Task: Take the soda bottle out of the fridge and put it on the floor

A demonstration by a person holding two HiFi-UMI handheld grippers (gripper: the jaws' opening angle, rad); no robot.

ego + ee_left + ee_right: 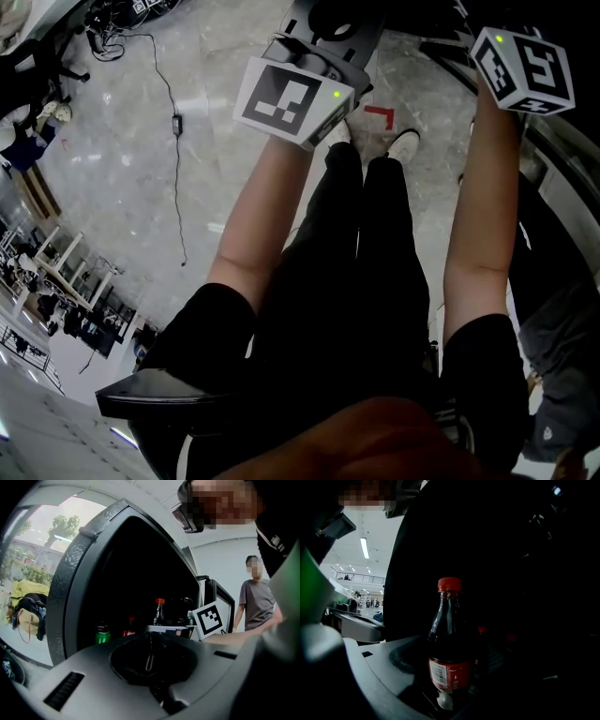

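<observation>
Right hand-held gripper (446, 704) with the soda bottle (449, 644) upright between its jaws. The jaws are closed against the bottle's lower body, below the red label (451, 674). The bottle carries a red cap (449, 584) and dark liquid, and stands before the dark interior of the fridge (140, 569). Two further red caps (481, 630) show dimly behind it.

Left hand-held gripper (150, 654): jaws together, nothing between them, aimed at the fridge opening from farther back. Its view shows, inside the fridge, a green can (102, 634), just beside it a small red-capped cola bottle (130, 629), and a slender red-capped bottle (159, 611) above a pale ledge (164, 629). The marker cube (208, 619) of the right hand-held gripper appears near that ledge. A person in a grey shirt (257, 604) stands at the right edge.

Head view: both forearms reach forward over black trousers (366, 281). Pale marbled floor (216, 169), with a cable (176, 122) and a red tape mark (380, 114).
</observation>
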